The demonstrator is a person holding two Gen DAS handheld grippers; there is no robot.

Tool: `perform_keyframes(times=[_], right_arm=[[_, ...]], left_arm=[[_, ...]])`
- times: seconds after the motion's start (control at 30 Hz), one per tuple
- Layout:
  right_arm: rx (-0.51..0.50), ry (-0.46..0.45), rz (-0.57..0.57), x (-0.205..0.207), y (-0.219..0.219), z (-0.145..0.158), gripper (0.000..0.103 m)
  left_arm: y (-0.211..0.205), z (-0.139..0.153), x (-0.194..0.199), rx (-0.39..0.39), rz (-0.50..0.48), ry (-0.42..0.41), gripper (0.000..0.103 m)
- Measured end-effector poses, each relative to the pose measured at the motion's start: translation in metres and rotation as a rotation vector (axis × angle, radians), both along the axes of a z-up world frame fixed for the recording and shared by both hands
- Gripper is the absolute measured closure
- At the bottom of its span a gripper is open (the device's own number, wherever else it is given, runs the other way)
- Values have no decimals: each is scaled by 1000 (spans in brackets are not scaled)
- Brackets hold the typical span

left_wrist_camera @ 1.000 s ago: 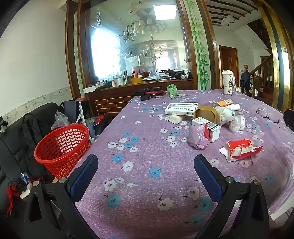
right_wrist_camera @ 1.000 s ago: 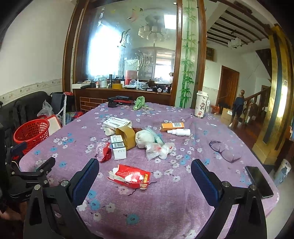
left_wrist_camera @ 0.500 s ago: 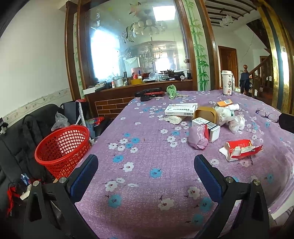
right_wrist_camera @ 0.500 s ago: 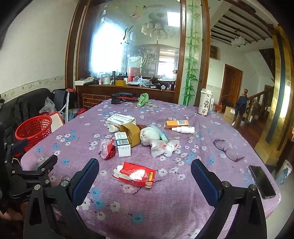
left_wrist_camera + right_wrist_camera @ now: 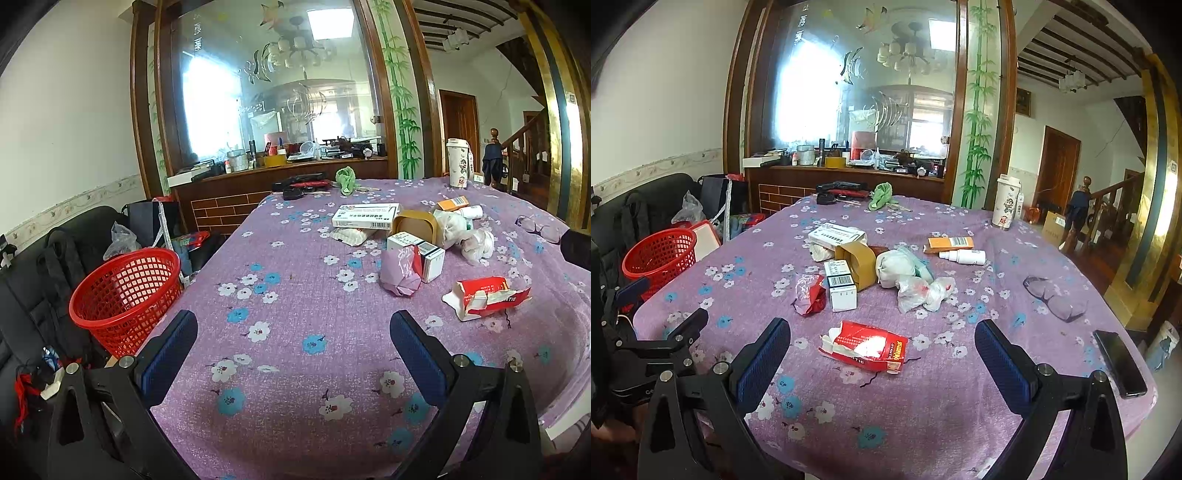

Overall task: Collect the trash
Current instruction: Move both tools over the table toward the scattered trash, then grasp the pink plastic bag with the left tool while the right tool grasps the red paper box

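Note:
A torn red carton lies on the purple flowered tablecloth just ahead of my right gripper, which is open and empty; the carton also shows in the left wrist view. A crumpled red-and-clear wrapper, crumpled plastic bags and small boxes lie behind it. My left gripper is open and empty over the table's near left part. A red mesh basket stands on the floor left of the table.
A tape roll, a white bottle, an orange box, glasses, a phone and a tall cup are on the table. A black sofa with bags stands at the left.
My right gripper has moved forward and a little down toward the torn red carton. My left gripper has stayed nearly still.

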State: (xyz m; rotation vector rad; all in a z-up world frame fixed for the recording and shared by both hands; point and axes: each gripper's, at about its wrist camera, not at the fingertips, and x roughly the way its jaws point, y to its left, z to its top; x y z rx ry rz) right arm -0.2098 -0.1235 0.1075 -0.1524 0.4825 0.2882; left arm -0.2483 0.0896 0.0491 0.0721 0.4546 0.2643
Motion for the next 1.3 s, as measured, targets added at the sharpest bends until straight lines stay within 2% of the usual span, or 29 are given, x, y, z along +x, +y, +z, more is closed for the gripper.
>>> perform_keyframes(times=[0.47, 0.87, 1.0, 1.07, 1.1, 1.17, 1.3], right_arm=[[6, 44, 7, 6, 0, -12, 1], [52, 229, 4, 40, -13, -38, 2], [94, 315, 39, 58, -22, -46, 12], [105, 352, 62, 65, -25, -51, 25], [114, 373, 75, 69, -27, -52, 28], [142, 411, 92, 76, -31, -55, 29], [151, 409, 106, 79, -35, -53, 29]], left_arm=[[-3, -5, 3, 3, -9, 16, 0], [-1, -14, 38, -86, -81, 151, 0], [2, -12, 55, -117, -102, 202, 0], [2, -9, 66, -149, -135, 228, 0], [1, -6, 73, -166, -152, 243, 0], [-3, -3, 85, -192, -184, 260, 0], [-12, -2, 110, -237, -231, 306, 9]])
